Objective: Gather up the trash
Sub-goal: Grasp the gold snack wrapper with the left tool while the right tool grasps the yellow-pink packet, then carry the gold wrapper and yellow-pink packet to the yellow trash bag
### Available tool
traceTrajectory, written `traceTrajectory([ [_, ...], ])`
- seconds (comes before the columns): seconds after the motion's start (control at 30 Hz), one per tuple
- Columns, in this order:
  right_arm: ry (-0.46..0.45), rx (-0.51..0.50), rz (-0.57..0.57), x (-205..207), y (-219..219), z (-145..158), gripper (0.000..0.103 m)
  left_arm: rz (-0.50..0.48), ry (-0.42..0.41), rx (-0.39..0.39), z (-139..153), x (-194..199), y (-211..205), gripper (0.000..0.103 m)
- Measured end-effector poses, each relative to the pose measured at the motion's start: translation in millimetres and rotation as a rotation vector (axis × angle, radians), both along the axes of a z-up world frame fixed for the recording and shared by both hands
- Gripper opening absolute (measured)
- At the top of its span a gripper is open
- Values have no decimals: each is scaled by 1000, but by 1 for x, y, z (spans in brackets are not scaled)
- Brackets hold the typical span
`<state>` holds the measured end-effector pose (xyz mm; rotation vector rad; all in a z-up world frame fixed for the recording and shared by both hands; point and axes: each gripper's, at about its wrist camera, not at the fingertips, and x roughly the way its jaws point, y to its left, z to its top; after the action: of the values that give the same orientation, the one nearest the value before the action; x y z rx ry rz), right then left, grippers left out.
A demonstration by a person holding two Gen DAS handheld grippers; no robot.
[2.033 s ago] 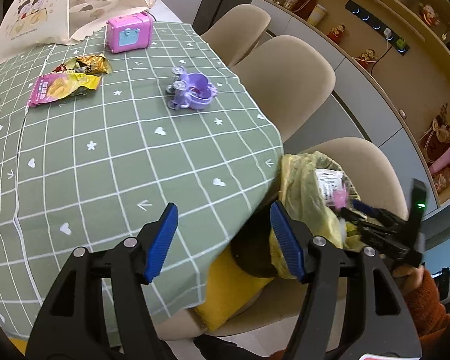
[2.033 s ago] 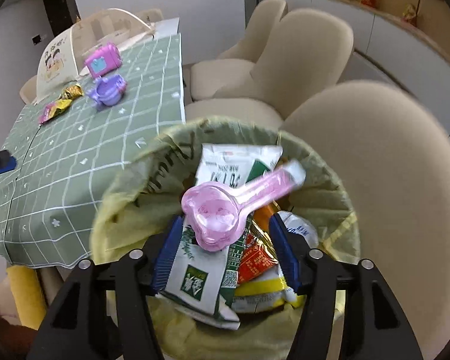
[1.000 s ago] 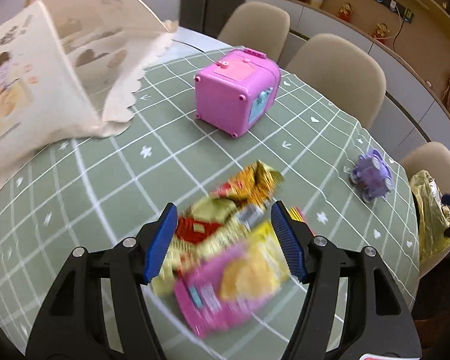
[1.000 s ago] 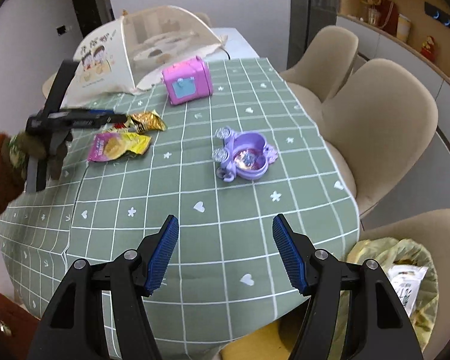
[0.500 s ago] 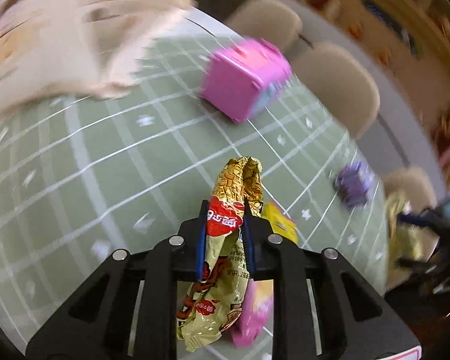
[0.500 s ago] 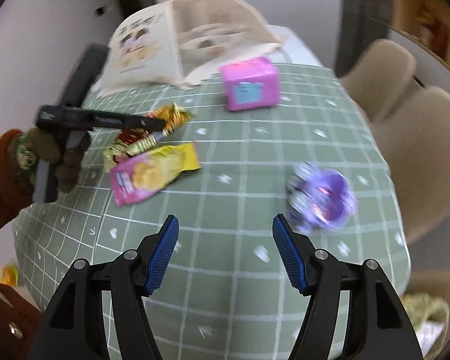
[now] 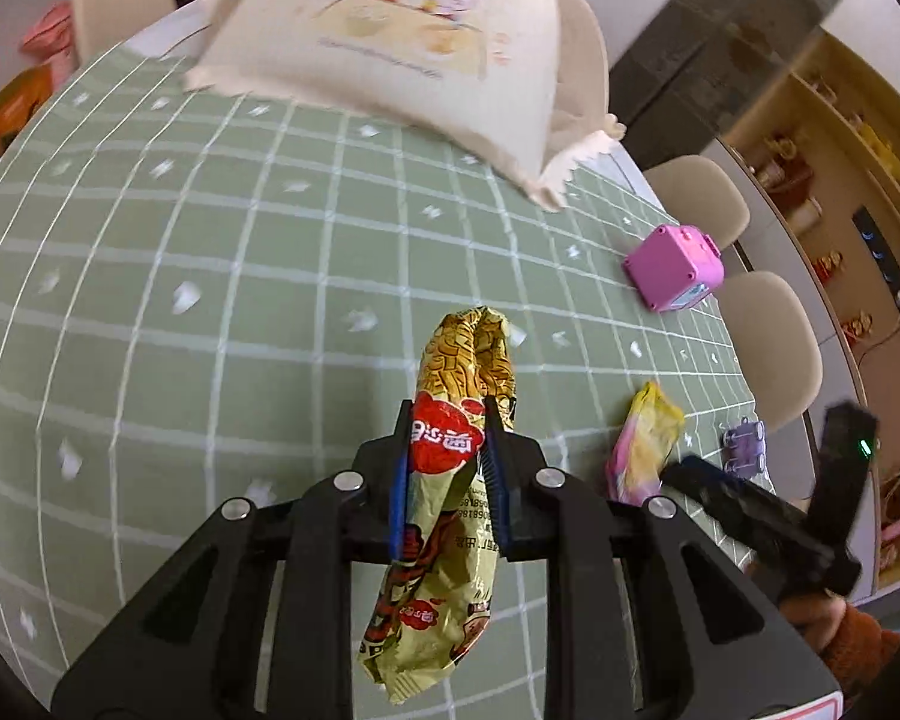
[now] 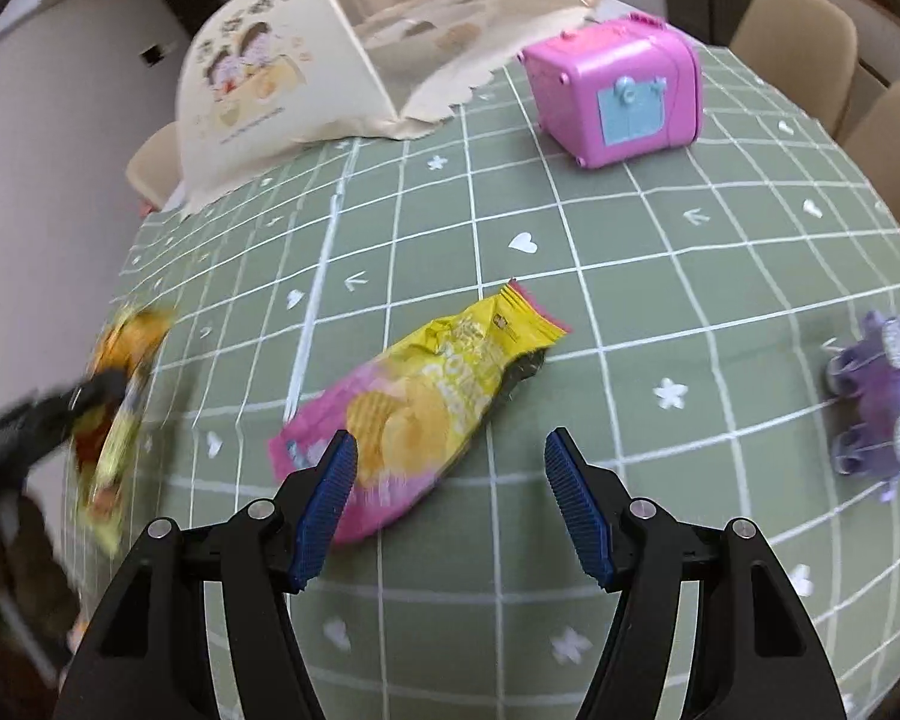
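The left hand-held gripper [image 7: 444, 468] clamps a gold snack wrapper [image 7: 450, 480] above the bench [image 7: 210, 300]; the right hand-held gripper [image 8: 450, 498] gapes empty. A pink-yellow chip bag [image 8: 420, 408] lies beneath it.

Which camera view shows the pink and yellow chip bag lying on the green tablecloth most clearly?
The right wrist view. There the pink and yellow chip bag lies whole and close, just ahead of the open right gripper, with its print visible. In the left wrist view the same bag is small, blurred, and partly hidden behind the left gripper's body.

Bright even daylight; fisheye-bent edges; motion blur left.
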<state>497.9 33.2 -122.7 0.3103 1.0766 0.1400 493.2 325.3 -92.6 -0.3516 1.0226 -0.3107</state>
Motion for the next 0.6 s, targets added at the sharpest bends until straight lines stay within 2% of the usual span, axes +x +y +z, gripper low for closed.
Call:
traceTrajectory([
  [0.1, -4, -6, -5, 16, 7, -9, 62, 20, 14, -21, -9, -13, 9, 19],
  [0.27, -87, -135, 30, 33, 21, -11, 62, 55, 21, -51, -22, -28, 15, 19],
  [0.3, -94, -144, 47, 36, 23, -11, 58, 62, 23, -55, -24, -30, 15, 19],
  [0.33, -96, -152, 63, 38, 24, -11, 42, 71, 25, -60, -25, -32, 14, 19],
  [0.37, -94, -171, 85, 40, 26, -10, 33, 78, 26, -65, -25, -35, 13, 19],
  [0.4, -88, -170, 101, 40, 25, -9, 19, 81, 23, -67, -24, -39, 11, 19],
  [0.43, -85, -128, 117, 39, 21, -5, 13, 82, 15, -67, -22, -44, 8, 19],
  [0.6, -173, -80, 132, 5, -3, 38, 9, 74, -28, -54, -5, -63, -14, 19],
])
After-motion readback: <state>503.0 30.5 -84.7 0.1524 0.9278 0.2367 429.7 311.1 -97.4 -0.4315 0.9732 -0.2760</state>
